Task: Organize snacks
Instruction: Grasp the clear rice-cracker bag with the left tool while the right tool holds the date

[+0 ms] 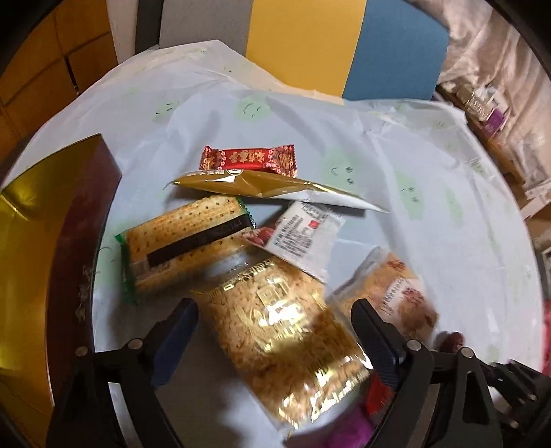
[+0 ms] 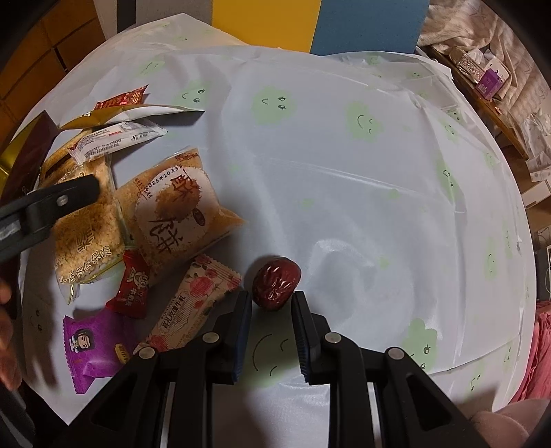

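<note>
- Low in the left wrist frame, the left claw sat wide around the gold rice-cake pack; squeeze mid-pack.
- Right claw gaped narrowly beside the red date.

You are working at a round table in a dim, warm-lit room.
A pale plastic cover printed with green smiley clouds is lying wrinkled over the table, catching a soft glare. Behind its far edge, a yellow panel and a blue panel are standing side by side, with a grey one to their left. Orange-brown cabinet fronts are filling the left. At right, rumpled beige fabric and small boxes are crowding a wooden ledge.
</note>
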`<state>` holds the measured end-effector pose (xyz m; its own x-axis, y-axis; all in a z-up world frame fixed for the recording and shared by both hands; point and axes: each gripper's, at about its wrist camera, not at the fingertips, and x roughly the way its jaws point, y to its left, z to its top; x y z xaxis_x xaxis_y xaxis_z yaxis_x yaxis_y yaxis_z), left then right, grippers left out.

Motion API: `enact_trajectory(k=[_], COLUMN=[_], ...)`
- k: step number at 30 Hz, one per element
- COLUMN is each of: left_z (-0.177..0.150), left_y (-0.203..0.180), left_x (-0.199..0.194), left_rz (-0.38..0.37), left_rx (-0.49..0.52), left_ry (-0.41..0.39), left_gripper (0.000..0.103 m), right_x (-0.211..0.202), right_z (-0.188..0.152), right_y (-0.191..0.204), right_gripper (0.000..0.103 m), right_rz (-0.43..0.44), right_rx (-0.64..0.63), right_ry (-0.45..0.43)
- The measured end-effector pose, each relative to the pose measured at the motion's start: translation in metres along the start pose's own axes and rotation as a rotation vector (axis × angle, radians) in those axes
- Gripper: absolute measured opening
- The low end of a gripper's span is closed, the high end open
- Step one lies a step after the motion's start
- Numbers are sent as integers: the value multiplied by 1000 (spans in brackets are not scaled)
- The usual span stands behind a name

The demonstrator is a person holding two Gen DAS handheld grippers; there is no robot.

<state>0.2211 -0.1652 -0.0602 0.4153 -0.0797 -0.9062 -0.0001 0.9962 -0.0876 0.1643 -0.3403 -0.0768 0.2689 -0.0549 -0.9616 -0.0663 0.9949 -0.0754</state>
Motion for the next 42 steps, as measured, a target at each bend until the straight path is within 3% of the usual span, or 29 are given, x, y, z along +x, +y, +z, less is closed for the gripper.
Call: enact_trajectory(k=[5,6,8,10,14,16,20,21,23,29,31,36,38,41,42], left_z=[-10,-12,-19,-23,-32,-31,-21,-18,-11,0,-1,-11,-16,-21,-24], left_y=[12,15,25,32,41,42,44,41,34,7,9,17,27,36,38], left_x=[0,-3,-13,-18,-23,-24,-24,-25,-24,1,7,1,-4,-10,-13], left_rz=[-50,-60,-84,-110,-154,-166,-180,-172,-144,-49,-56,-97,-129,-176,-180], left_rx=[7,11,20,51,63,49,-27,-36,-40,15,5,29,30,46,62], left_ry=[-38,-50,-70,-70,-55,-39,-15,-23,-25,16,14,-36,-60,-65,-73], left_gripper=[79,73,49,45,45,46,63,66,84,85,89,80,70,68,66], right_x=[2,2,3,3,5,4,2,2,1,-5,-4,-2,1,4,4], right_z=[2,2,2,4,4,5,9,9,10,17,18,22,20,21,21], right_y=[-3,-3,-3,-5,-12,-18,-33,-36,-43,-69,-79,-86,-71,-54,-48], right_gripper=[22,21,21,21,24,39,41,41,41,46,46,45,39,25,25], right_rz=[-3,-1,-3,3,33,66,110,110,122,159,181,168,157,157,111], right_rx=[6,6,3,7,42,74,137,151,179,282,318,305,277,214,180], right_ry=[7,7,6,7,18,16,5,2,-7,-40,-40,-46,-31,-21,-27])
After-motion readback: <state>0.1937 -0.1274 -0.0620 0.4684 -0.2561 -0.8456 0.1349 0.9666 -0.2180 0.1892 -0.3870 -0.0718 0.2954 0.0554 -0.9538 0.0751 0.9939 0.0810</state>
